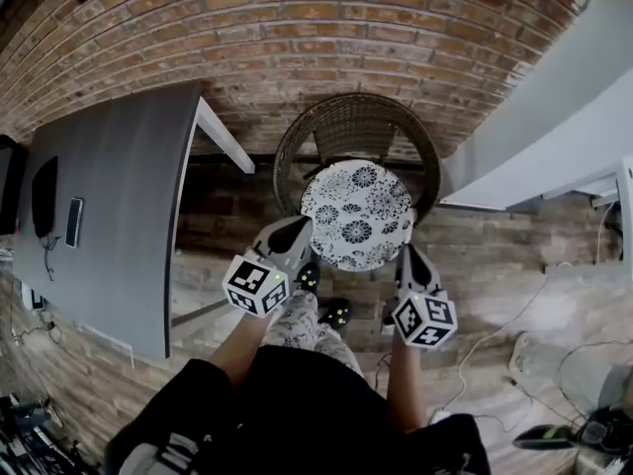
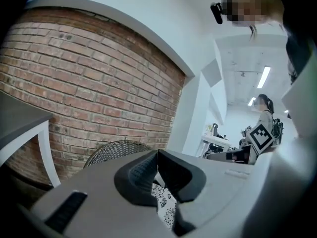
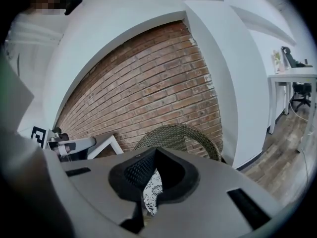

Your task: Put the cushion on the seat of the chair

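Observation:
A round white cushion (image 1: 356, 214) with a black flower print hangs over the seat of a round wicker chair (image 1: 356, 125); whether it touches the seat I cannot tell. My left gripper (image 1: 295, 229) is shut on the cushion's near left edge, and my right gripper (image 1: 407, 255) is shut on its near right edge. In the left gripper view the patterned cushion (image 2: 166, 207) shows between the closed jaws of the left gripper (image 2: 157, 155), with the chair back (image 2: 111, 152) behind. The right gripper view shows the cushion (image 3: 152, 190) pinched in the right gripper (image 3: 156, 152), with the chair (image 3: 178, 133) beyond.
A grey table (image 1: 119, 196) stands left of the chair, carrying a phone (image 1: 74, 221) and a black item (image 1: 45, 196). A brick wall (image 1: 297, 28) runs behind the chair and a white wall (image 1: 554, 117) stands at the right. Cables (image 1: 495, 334) lie on the wood floor.

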A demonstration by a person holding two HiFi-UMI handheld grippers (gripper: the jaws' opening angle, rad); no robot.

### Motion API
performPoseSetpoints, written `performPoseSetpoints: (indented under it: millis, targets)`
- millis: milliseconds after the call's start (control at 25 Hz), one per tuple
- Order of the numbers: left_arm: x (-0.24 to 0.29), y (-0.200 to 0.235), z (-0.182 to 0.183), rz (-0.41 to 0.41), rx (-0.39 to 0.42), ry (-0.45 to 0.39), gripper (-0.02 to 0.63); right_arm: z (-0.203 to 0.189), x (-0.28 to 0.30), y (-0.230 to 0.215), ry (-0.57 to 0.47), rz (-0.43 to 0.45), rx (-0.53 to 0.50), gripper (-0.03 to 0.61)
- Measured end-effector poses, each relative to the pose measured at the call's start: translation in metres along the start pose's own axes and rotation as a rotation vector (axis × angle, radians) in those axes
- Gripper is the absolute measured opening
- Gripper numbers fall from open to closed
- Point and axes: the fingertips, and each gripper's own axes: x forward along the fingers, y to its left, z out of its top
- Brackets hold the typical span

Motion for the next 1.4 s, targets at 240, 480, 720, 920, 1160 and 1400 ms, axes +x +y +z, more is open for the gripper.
performPoseSetpoints:
  millis: [240,480,720,920,1160,1400]
  targets:
    - [-0.012,-0.015,0.022,-0.022,0.043,-0.020,0.008,0.020,-0.014,0.023,-0.036,0.058,-0.030,0.000]
    - [-0.021,-0.027,0.043,-0.036,0.079,-0.037,0.006,0.039,-0.024,0.041,-0.057,0.096,-0.062,-0.001]
    - [-0.027,-0.035,0.051,-0.043,0.090,-0.046,0.008,0.048,-0.030,0.051,-0.069,0.120,-0.086,-0.001]
    - [-0.030,-0.041,0.051,-0.043,0.093,-0.042,0.008,0.048,-0.034,0.057,-0.066,0.135,-0.101,-0.002]
    - [-0.029,-0.045,0.052,-0.050,0.095,-0.051,0.008,0.048,-0.035,0.058,-0.057,0.146,-0.122,-0.002]
    - [-0.031,-0.047,0.060,-0.050,0.102,-0.059,0.006,0.057,-0.037,0.063,-0.072,0.162,-0.127,-0.002]
